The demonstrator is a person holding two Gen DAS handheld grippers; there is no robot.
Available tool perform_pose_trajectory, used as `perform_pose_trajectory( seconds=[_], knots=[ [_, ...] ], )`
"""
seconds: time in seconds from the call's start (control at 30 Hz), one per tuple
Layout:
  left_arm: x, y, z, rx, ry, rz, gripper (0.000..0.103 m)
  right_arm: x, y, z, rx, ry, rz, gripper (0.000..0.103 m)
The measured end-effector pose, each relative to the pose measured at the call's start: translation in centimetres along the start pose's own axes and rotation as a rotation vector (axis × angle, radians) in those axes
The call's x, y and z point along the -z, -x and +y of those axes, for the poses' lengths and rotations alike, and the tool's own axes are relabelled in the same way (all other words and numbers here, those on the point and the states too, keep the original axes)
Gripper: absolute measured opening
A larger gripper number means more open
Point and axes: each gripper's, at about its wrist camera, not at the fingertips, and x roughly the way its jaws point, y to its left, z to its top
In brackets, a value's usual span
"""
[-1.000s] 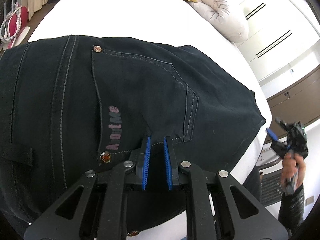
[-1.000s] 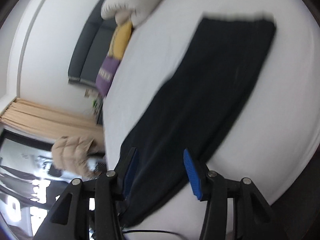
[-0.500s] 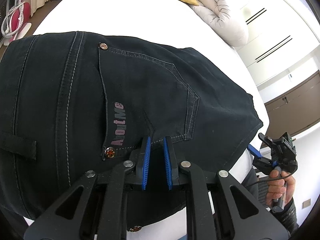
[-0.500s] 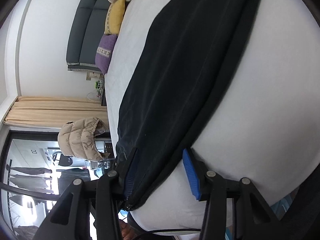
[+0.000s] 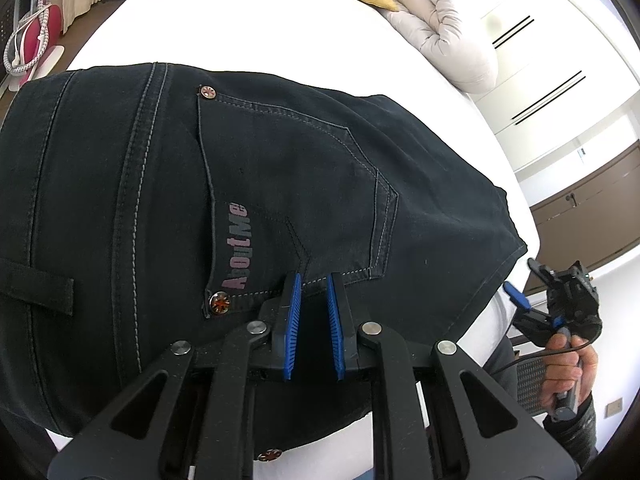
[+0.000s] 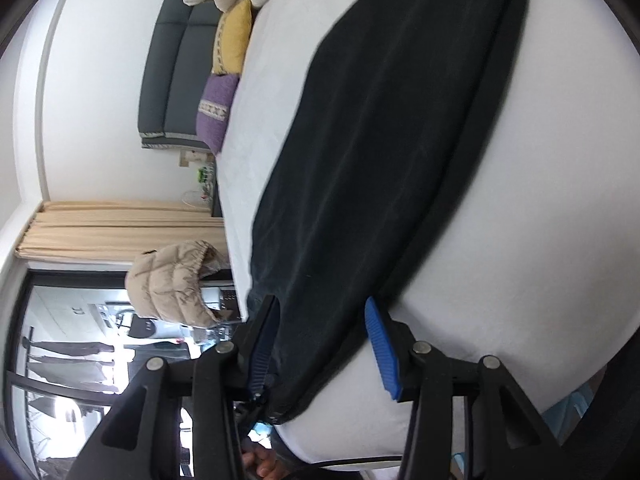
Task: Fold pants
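Pants (image 5: pixel 280 184) pinched by left tool (image 5: pixel 313 286), right tool (image 6: pixel 320 322) astride hem

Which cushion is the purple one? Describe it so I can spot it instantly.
Start at the white bed and look to its far end by the dark grey headboard. There, the purple cushion lies next to a yellow cushion; only the purple one has a pale patterned band.

Black pants (image 5: pixel 280 168) with pale stitching; yellow cushion (image 6: pixel 234 38), purple cushion (image 6: pixel 216 110).
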Motion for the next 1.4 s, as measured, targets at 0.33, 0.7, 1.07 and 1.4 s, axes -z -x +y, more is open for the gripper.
perform_pose_trajectory(
  seconds=[0.33,0.7,1.07,1.4],
  knots=[
    [0.0,-0.1,0.0,0.001,0.001,0.000,0.013,0.8,-2.3,-0.2,0.027,-0.033,0.065,0.049],
    [0.0,-0.1,0.0,0.000,0.001,0.000,0.013,0.8,-4.6,-0.1,-0.006,-0.030,0.072,0.048],
    [-0.2,-0.2,-0.2,-0.008,-0.004,0.006,0.013,0.7,-4.2,-2.0,0.022,-0.036,0.012,0.001],
    [-0.5,-0.3,-0.2,0.002,-0.004,0.012,0.013,1.4,-3.2,-2.7,0.010,-0.013,-0.006,0.000]
  ],
)
